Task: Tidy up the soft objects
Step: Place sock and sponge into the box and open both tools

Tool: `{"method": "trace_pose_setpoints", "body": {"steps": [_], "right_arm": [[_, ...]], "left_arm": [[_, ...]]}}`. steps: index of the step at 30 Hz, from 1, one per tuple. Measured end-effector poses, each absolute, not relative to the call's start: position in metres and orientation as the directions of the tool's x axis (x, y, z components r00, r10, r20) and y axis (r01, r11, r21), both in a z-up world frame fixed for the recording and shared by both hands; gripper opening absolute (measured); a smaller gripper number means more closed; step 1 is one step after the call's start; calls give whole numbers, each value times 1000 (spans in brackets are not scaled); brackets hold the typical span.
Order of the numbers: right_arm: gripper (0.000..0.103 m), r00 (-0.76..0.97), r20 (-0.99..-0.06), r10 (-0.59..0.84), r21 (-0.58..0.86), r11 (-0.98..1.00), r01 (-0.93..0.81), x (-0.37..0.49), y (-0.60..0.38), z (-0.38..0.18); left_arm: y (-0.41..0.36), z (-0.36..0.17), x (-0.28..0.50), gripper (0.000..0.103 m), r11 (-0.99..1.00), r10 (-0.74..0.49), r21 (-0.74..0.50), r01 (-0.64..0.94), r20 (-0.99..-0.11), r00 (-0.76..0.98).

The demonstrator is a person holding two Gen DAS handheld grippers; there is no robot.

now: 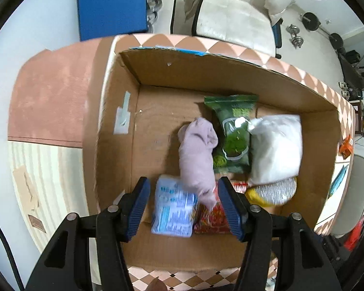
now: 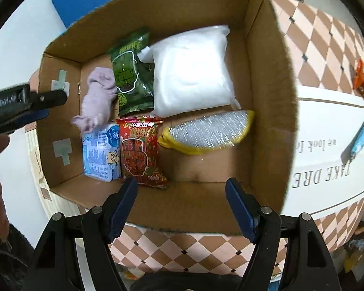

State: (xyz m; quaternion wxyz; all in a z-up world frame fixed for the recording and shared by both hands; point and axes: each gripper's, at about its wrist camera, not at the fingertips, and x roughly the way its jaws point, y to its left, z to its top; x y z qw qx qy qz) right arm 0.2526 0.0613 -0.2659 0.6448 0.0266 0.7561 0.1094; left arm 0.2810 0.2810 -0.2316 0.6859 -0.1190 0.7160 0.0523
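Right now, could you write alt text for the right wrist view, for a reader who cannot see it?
An open cardboard box holds a white bag, green packet, red snack packet, blue-white pack, lilac cloth and a silver and yellow pouch. The open right gripper hovers at its near edge.

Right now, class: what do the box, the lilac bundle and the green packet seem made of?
Box: corrugated cardboard, matte brown, raw cut edges. Lilac bundle: soft knitted fabric, probably a sock, limp and wrinkled. Green packet: glossy plastic film, with glints and crimped ends.
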Motion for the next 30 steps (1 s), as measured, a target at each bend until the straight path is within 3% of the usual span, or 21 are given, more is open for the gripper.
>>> {"method": "trace_pose_setpoints", "body": {"steps": [5,8,13,14,15,17,19,22,30], "right_arm": [[78,-97,-984,150,162,978,-131,237,54,-244],[87,-59,-990,126,134,979,-154,224,49,-232],[89,10,-995,104,100,978,-182,203,44,-211],[95,26,-994,103,97,978,-183,200,41,-204],[98,44,-993,108,98,978,-186,196,39,-197],[103,70,-991,113,98,977,-187,190,38,-187],[103,92,-988,122,104,978,-184,184,34,-176],[103,125,-984,128,104,978,-181,175,29,-161],[103,203,-971,127,87,977,-193,156,17,-127]], "left_arm": [[268,-205,242,56,970,-71,-81,-229,-996,49],[257,-196,224,56,975,-43,-61,-213,-995,91],[242,-175,196,56,974,-22,-57,-219,-988,156],[239,-171,191,57,974,-19,-56,-221,-985,169],[237,-166,188,60,974,-14,-54,-222,-984,177],[235,-155,178,87,973,0,-49,-224,-977,212],[231,-146,170,88,974,23,-30,-224,-972,233],[229,-133,161,99,972,41,-21,-232,-964,262],[217,-112,141,99,973,54,-17,-228,-952,301]]}}
